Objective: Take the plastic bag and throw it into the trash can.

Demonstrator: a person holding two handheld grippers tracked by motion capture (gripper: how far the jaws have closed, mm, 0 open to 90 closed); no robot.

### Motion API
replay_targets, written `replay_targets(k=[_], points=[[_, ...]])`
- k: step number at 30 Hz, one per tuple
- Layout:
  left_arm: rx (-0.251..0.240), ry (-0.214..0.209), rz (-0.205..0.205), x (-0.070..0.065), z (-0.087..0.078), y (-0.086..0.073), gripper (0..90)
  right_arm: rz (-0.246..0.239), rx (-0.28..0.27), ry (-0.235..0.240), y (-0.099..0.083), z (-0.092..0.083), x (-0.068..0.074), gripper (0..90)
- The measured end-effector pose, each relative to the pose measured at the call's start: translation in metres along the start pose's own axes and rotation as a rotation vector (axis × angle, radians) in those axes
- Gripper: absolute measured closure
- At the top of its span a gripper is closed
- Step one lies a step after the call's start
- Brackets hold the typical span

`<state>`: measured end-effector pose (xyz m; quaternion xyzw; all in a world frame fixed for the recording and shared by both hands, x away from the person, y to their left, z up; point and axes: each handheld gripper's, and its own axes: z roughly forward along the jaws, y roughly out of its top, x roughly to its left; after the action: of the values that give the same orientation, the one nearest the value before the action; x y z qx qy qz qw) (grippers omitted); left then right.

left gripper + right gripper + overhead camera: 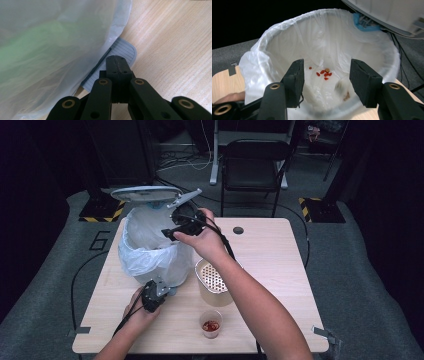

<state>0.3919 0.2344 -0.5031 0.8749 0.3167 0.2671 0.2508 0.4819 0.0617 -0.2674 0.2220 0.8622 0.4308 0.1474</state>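
A pedal bin (150, 245) lined with a white bag (324, 42) stands on a wooden table (270, 250); its lid (145, 194) is up. Low at the left, the left gripper (117, 65) has its jaws shut together, empty, their tips pressing the grey pedal (125, 50). The right gripper (325, 77) hangs over the bin's mouth, jaws parted with nothing between them; red scraps (324, 73) lie in the bag below its fingers. Judgement: keep firm pressure on the pedal until the right hand is clear, or the lid may drop.
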Motion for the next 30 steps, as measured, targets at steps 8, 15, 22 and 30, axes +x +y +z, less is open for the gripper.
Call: replay_targets(k=[8,15,22,30], points=[[-0.002,0.004,-0.001,0.000,0.000,0.000,90.0,0.000,-0.027,-0.059,-0.026,-0.033,-0.010,46.6],[-0.013,0.016,-0.004,-0.001,0.001,-0.001,90.0,0.035,0.005,-0.103,-0.061,-0.047,-0.024,47.4],[-0.009,0.012,-0.008,-0.001,0.001,-0.001,90.0,0.047,0.015,-0.129,-0.086,-0.048,-0.032,47.4],[-0.002,-0.006,-0.006,-0.001,0.001,-0.001,90.0,0.091,0.031,-0.153,-0.122,-0.047,-0.038,48.4]])
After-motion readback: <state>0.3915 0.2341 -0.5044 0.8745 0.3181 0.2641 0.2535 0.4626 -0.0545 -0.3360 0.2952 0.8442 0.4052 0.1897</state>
